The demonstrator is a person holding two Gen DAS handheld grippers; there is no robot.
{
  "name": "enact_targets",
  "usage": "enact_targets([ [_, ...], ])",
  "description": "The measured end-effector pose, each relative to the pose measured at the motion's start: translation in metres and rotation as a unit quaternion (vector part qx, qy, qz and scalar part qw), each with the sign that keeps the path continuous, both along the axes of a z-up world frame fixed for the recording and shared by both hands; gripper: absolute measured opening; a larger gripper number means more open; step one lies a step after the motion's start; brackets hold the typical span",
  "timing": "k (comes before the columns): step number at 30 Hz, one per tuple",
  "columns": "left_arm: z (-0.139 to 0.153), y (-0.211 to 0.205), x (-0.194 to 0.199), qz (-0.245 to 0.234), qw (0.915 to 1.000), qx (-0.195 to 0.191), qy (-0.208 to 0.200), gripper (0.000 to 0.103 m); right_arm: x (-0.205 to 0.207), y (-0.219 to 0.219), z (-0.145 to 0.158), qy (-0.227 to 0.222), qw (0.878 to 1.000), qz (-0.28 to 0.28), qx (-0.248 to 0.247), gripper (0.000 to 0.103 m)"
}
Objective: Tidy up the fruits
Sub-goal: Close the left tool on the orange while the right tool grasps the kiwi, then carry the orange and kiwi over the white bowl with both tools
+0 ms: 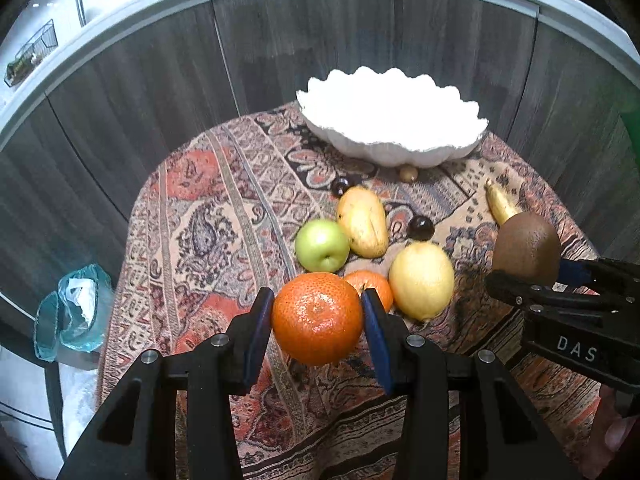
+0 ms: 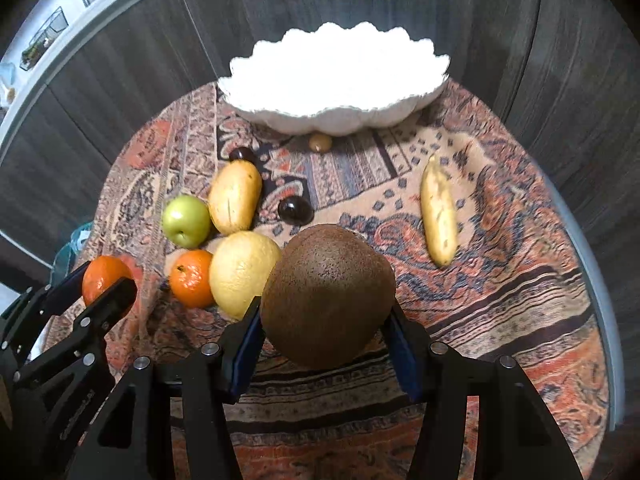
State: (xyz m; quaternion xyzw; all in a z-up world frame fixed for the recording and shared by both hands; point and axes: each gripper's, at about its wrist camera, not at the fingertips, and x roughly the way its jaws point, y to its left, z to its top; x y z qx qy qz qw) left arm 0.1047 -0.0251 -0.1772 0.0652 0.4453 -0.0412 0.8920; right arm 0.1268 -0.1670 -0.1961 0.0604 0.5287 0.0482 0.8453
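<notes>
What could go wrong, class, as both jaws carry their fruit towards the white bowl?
1. The kiwi bulges well beyond the right gripper; held only at its sides, it might slip and fall onto the lemon.
2. Both grippers are close together; the left gripper with its orange could bump the right on the way to the bowl.

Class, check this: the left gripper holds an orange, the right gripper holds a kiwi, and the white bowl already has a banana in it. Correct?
Not quite. The banana lies on the tablecloth, as the right wrist view shows; no fruit shows in the white bowl. The left gripper does hold the orange, the right gripper the kiwi.
</notes>
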Motion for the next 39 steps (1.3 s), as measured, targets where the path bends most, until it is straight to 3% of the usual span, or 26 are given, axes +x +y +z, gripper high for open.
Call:
enact_targets([
  [21, 0.067, -0.014, 0.027, -0.011, 0.9977, -0.028, -0.060, 0.044, 0.011, -0.014, 0.079, -0.087, 0.996, -0.009, -0.019, 0.057],
  [39, 0.107, -0.025, 0.102, -0.028, 0.9942, -0.042, -0.095, 0.044, 0.074, -0.021, 0.130, -0.156, 0.987, -0.016, -0.038, 0.057],
])
